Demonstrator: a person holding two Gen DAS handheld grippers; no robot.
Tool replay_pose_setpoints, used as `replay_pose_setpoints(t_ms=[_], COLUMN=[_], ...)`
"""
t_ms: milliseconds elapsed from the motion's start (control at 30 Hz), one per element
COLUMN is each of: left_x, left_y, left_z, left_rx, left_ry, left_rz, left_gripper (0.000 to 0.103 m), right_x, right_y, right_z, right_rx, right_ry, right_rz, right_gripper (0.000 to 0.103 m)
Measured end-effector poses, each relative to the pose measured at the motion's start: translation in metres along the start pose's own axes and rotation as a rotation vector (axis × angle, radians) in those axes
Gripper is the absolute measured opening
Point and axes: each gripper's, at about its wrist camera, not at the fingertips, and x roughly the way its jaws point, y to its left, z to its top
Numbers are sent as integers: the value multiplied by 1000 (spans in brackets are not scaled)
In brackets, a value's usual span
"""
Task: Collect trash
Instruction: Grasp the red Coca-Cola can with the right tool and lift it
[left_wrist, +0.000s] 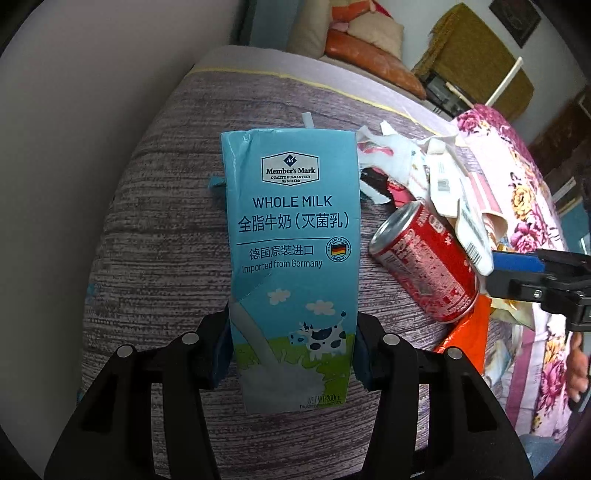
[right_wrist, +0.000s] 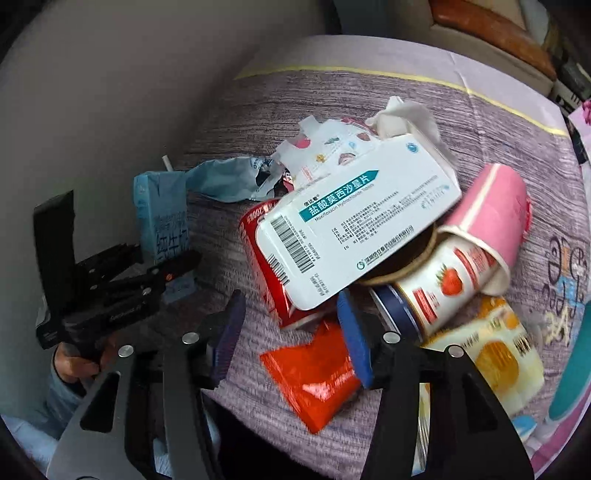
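One milk carton (left_wrist: 291, 258), one red can (left_wrist: 424, 262)

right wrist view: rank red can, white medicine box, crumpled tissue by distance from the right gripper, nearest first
1. red can: just ahead of the right gripper, lying on its side under the box.
2. white medicine box: resting on the can, beyond it.
3. crumpled tissue: far end of the pile, behind the box.

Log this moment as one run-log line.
left gripper: shut on blue milk carton | right gripper: open over red soda can
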Motion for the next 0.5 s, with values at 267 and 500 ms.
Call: replay_pose_setpoints(t_ms=[267,500], left_x=[-2,-6], left_y=[11,19], left_z=[-4,-5], left_rx=[-33,-43], left_ry=[1,0], left_rz=[-9,-10], left_gripper=[53,54], right_x=[19,43], right_y=[24,29], right_z=[0,26], right_rx=[-15,-2], right_ry=[73,97], right_rz=[118,127], right_gripper=[52,62])
